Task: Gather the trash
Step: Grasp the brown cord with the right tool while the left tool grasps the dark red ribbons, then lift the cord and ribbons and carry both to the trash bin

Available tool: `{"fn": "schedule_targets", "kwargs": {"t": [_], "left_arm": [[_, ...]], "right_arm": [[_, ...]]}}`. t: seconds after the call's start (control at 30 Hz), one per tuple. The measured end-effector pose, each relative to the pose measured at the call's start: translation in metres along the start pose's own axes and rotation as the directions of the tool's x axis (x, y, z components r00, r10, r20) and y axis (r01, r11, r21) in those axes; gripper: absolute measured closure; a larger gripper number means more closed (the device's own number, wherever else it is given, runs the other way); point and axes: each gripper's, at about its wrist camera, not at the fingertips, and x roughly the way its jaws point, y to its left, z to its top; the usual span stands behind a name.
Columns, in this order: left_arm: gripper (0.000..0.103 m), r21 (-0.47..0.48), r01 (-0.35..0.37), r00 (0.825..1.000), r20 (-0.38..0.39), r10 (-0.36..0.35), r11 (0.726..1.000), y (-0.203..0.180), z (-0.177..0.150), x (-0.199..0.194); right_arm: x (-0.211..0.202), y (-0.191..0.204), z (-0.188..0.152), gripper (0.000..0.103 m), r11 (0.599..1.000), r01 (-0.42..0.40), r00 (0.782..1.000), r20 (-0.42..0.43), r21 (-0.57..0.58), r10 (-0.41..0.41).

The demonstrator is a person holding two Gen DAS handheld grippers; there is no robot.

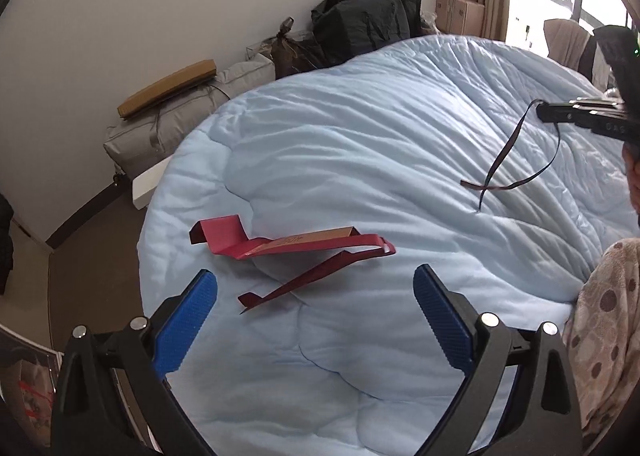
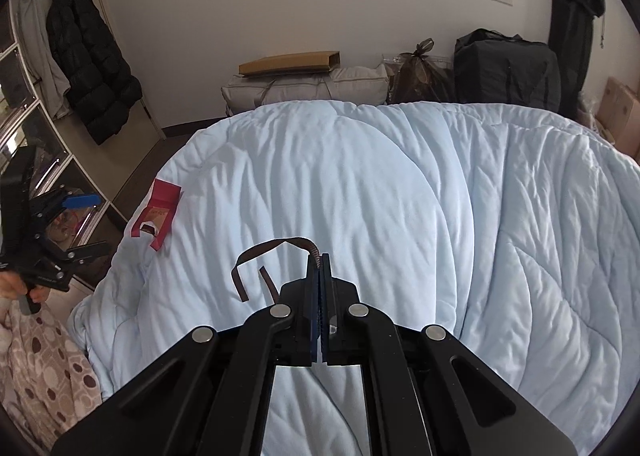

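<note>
The right gripper [image 2: 319, 262], tilted down over the pale blue quilted duvet [image 2: 360, 183], has its jaws pressed together on a thin dark brown ribbon [image 2: 264, 250], which loops out toward ten o'clock and hangs clear of the bedding. The left gripper [image 1: 316, 296] hovers with blue pads [image 1: 188, 320] spread wide; a flattened red cardboard wrapper with trailing strips [image 1: 280, 246] lies just beyond at twelve o'clock.
</note>
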Motion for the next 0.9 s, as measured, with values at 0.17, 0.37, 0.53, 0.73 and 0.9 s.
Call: {"fn": "schedule_targets", "kwargs": {"t": [0.17, 0.37, 0.53, 0.73, 0.9], "left_arm": [[0.033, -0.007, 0.066, 0.991, -0.116, -0.066, 0.998, 0.020, -0.005, 0.044], [0.063, -0.013, 0.102, 0.980, -0.173, -0.102, 0.995, 0.026, -0.007, 0.069], [0.094, -0.007, 0.115, 0.982, -0.153, -0.115, 0.993, 0.017, -0.004, 0.067], [0.100, 0.045, 0.075, 0.994, -0.080, -0.071, 0.996, -0.007, 0.003, 0.030], [0.100, 0.076, 0.064, 0.998, -0.008, -0.063, 0.995, -0.024, 0.004, -0.016]], "right_arm": [[0.005, -0.001, -0.006, 0.103, 1.000, -0.013, 1.000, -0.016, -0.016, 0.013], [0.013, -0.005, -0.007, 0.103, 0.999, -0.031, 0.999, -0.018, -0.006, 0.031], [0.022, -0.005, -0.007, 0.103, 0.999, -0.040, 0.999, -0.026, 0.001, 0.040], [0.023, -0.008, -0.005, 0.103, 0.999, -0.050, 0.998, -0.038, 0.020, 0.050], [0.007, -0.003, 0.000, 0.103, 0.999, -0.048, 0.998, -0.029, 0.004, 0.048]]}}
